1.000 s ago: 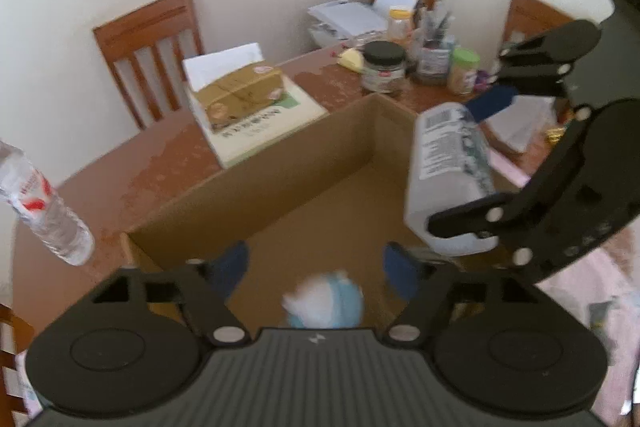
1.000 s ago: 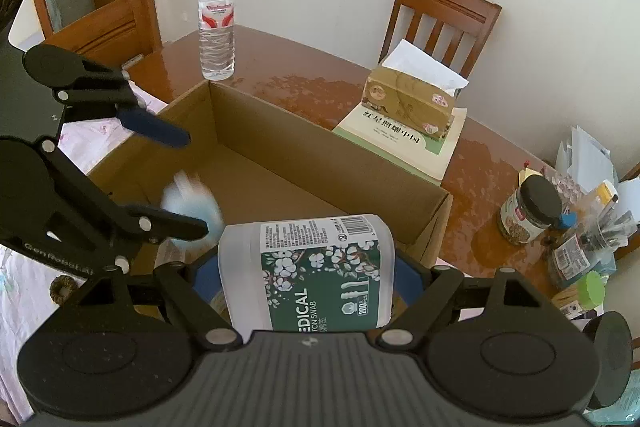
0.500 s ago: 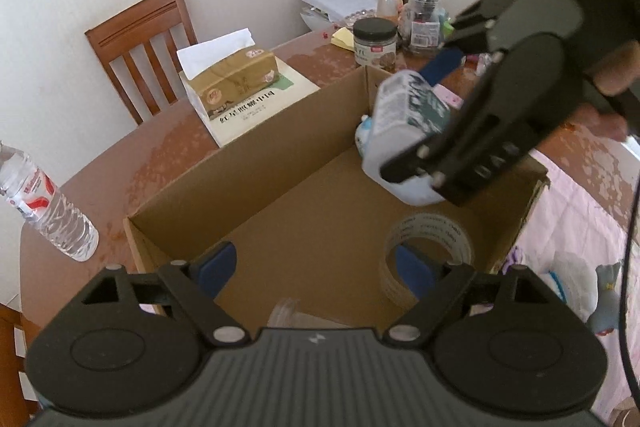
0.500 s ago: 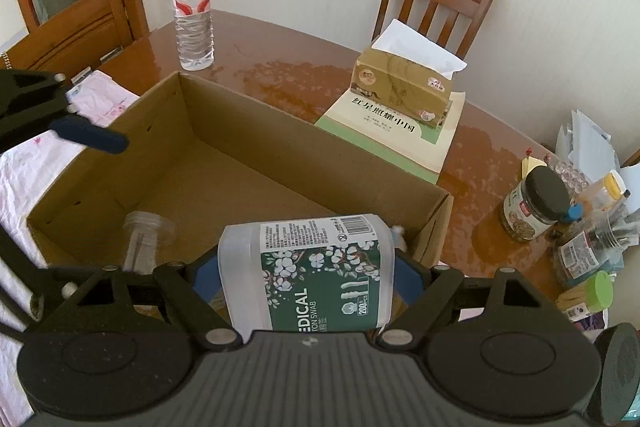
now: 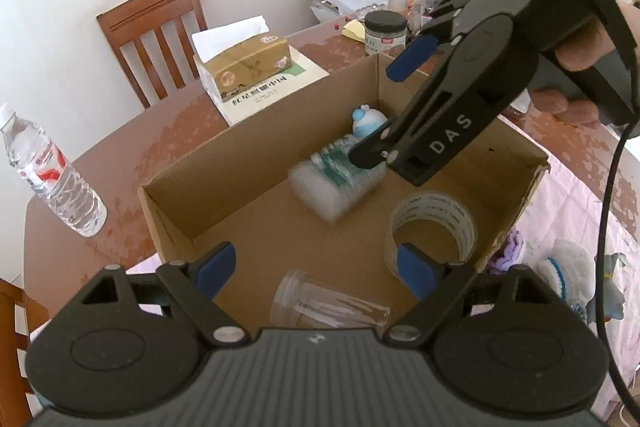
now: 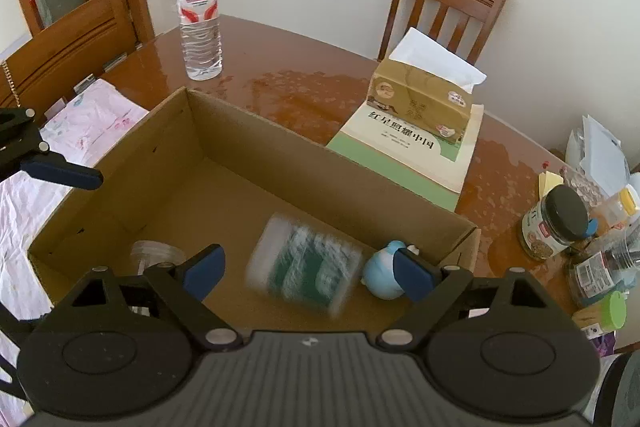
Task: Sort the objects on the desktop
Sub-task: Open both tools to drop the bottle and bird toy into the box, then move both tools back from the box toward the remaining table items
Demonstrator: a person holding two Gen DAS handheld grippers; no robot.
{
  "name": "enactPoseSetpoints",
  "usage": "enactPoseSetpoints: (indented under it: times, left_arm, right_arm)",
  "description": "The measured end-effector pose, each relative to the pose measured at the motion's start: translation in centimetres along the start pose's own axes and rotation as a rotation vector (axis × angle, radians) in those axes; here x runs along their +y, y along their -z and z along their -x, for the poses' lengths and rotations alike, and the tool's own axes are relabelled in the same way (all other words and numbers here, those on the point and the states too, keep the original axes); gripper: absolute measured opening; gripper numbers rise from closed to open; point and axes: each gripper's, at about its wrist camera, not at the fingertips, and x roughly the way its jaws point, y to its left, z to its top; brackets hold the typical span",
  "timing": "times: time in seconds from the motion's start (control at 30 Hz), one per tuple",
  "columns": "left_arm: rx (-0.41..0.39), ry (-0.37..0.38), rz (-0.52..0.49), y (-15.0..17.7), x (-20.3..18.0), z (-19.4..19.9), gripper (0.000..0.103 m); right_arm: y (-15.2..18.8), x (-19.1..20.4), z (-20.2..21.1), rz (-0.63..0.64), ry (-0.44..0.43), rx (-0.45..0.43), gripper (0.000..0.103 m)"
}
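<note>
A cardboard box (image 5: 256, 147) (image 6: 320, 167) stands open on the brown table. The cotton swab tub (image 5: 336, 179) (image 6: 304, 267), white with a green label, is blurred in motion inside the box. Beside it lies a small blue and white toy (image 5: 366, 119) (image 6: 384, 273). A roll of clear tape (image 5: 432, 231) and a clear plastic cup (image 5: 328, 307) (image 6: 154, 255) also lie in the box. My right gripper (image 6: 308, 269) (image 5: 376, 115) is open and empty above the box. My left gripper (image 5: 316, 267) is open and empty at the box's near edge.
A water bottle (image 5: 52, 171) (image 6: 199, 15) stands beside the box. A tissue box (image 5: 244, 67) (image 6: 420, 99) rests on a book behind it. Jars and a pen cup (image 6: 556, 223) crowd the far corner. Wooden chairs (image 5: 156, 27) ring the table. A pink cloth (image 6: 88, 115) lies nearby.
My right gripper opened and the swab tub dropped from it into the box. A second ago my left gripper let the blue toy go into the box, then drew back.
</note>
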Motion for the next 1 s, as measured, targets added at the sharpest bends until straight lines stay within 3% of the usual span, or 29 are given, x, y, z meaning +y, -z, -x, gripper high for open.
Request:
enactPoseSetpoints:
  times: [0.57,1.0]
  left_arm:
    - [-0.011,0.015,0.026,2.0,-0.6,2.5,0.088]
    - [-0.047,0.052,0.014,6.1,-2.3,6.4,0.089]
  right_arm:
    - [2.9,1.7,2.2,0.008,-0.003,0.008,0.094]
    - [6.8,5.0,6.7,-0.005,0.0,-0.034,0.094]
